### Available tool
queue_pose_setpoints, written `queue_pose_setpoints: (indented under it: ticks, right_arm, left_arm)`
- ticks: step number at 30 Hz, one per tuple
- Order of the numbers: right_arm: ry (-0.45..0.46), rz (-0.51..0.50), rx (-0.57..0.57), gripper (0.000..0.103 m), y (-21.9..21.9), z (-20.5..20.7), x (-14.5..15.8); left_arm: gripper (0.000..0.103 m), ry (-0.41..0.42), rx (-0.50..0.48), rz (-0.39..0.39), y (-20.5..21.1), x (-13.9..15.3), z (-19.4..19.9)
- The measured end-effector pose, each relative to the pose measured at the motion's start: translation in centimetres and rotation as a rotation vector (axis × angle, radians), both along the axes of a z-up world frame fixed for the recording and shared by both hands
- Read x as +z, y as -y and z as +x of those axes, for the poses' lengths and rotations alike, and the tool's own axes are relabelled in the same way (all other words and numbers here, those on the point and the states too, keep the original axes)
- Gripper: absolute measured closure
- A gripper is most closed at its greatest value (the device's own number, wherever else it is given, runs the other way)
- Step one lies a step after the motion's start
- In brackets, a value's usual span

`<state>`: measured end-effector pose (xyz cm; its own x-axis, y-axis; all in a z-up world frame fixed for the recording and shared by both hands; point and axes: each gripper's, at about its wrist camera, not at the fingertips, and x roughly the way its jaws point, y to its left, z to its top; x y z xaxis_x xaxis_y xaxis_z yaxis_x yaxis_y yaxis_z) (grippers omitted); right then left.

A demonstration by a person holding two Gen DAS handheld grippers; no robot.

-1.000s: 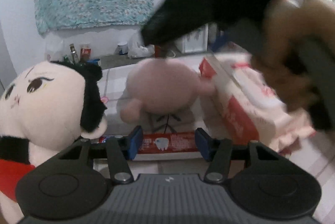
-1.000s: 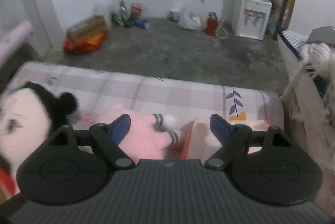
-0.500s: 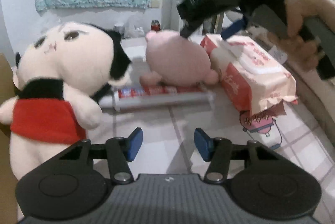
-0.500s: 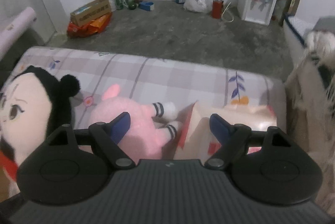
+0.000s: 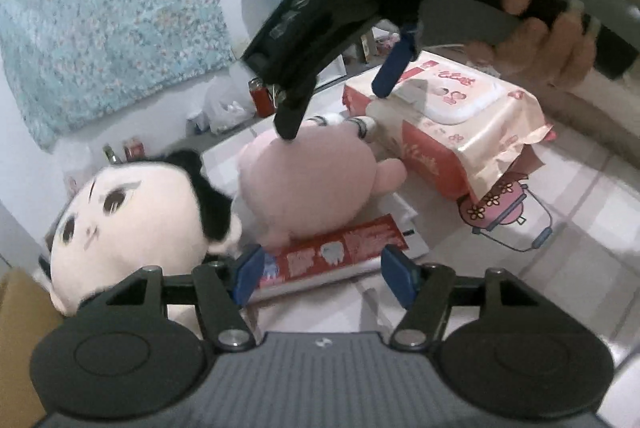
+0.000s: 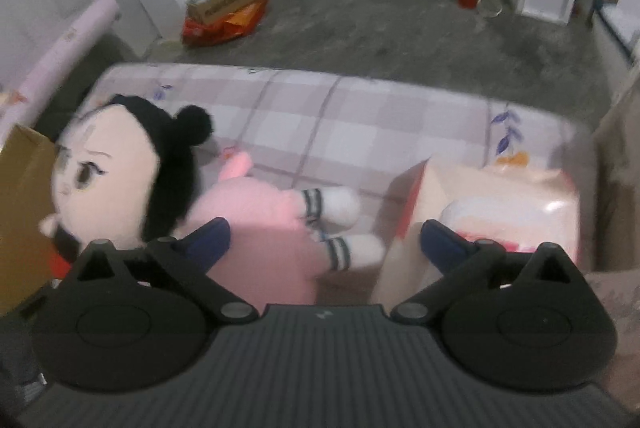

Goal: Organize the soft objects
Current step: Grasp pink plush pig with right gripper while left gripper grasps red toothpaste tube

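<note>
We see the girl doll [image 5: 132,216] left of our L gripper [image 5: 322,278], wipes pack [image 5: 452,131] ahead-right, pink plush [image 6: 260,228] under the R gripper [image 6: 324,242], toothpaste box [image 5: 340,252] betw. L fingers; both grippers spread, empty.

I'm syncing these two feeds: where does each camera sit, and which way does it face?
Left wrist: on the left gripper, low over the checked bedsheet, facing the red toothpaste box; the right gripper and holding hand show.
Right wrist: on the right gripper, looking down, floor beyond.
Shared: pink plush toy, black-haired plush doll, wet-wipes pack.
</note>
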<state>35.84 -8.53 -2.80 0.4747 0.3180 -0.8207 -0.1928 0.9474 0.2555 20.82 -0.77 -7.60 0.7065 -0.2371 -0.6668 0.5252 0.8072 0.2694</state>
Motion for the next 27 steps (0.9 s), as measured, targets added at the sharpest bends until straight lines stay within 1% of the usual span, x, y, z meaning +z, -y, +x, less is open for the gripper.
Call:
queue_pose_setpoints:
  ticks: [1,3,6,8,10,11,13,14,15,18,19,22,25,27]
  right_arm:
    - [-0.001,0.015,0.008,0.001,0.0,-0.3,0.1]
    - [0.009,0.013,0.038,0.001,-0.6,-0.8,0.2]
    - [0.009,-0.019,0.105,0.001,-2.4,-1.2,-0.3]
    - [-0.028,-0.057,0.107,0.001,-3.4,-0.8,-1.4]
    - [-0.093,0.002,0.094,0.000,-3.9,-0.4,-2.7]
    - [-0.070,-0.025,0.090,0.001,-4.5,-0.5,-2.9]
    - [-0.033,-0.026,0.073,0.013,-5.2,-0.9,-2.9]
    - [-0.018,-0.014,0.055,0.039,-5.3,-1.2,-2.8]
    - [-0.019,0.017,0.049,0.039,-5.2,-1.3,-2.6]
    - [0.011,0.013,0.024,0.039,-4.8,-2.4,-1.4]
    - [0.017,0.028,0.003,0.039,-4.3,-2.9,-0.8]
    - [0.041,0.098,-0.034,0.039,-1.9,-4.7,1.1]
    - [0.086,0.152,-0.069,0.039,1.4,-7.4,3.1]
    - [0.100,0.201,-0.099,0.038,3.8,-9.2,3.8]
  left_arm:
    - [0.037,-0.003,0.004,-0.001,-0.3,0.0,-0.1]
    - [0.037,0.004,-0.004,0.007,-0.3,-0.1,-0.2]
    - [0.037,0.029,-0.029,0.028,-0.6,0.2,-1.3]
    - [0.037,0.044,-0.052,0.043,-0.8,0.8,-1.9]
    - [0.037,0.052,-0.069,0.053,-1.1,1.3,-2.1]
    - [0.037,0.052,-0.077,0.055,-1.1,1.4,-2.2]
    - [0.038,0.046,-0.094,0.068,-1.3,1.6,-2.6]
    - [0.038,0.049,-0.097,0.074,-1.3,1.6,-2.6]
    - [0.038,0.053,-0.106,0.079,-1.4,1.7,-2.7]
    - [0.041,0.060,-0.143,0.101,-1.4,1.7,-2.8]
    - [0.041,0.058,-0.160,0.107,-1.4,1.6,-2.8]
    - [0.042,0.029,-0.221,0.109,-1.3,1.6,-1.9]
    - [0.042,-0.031,-0.238,0.142,-0.4,1.1,0.3]
    - [0.042,-0.076,-0.261,0.173,0.3,0.6,2.0]
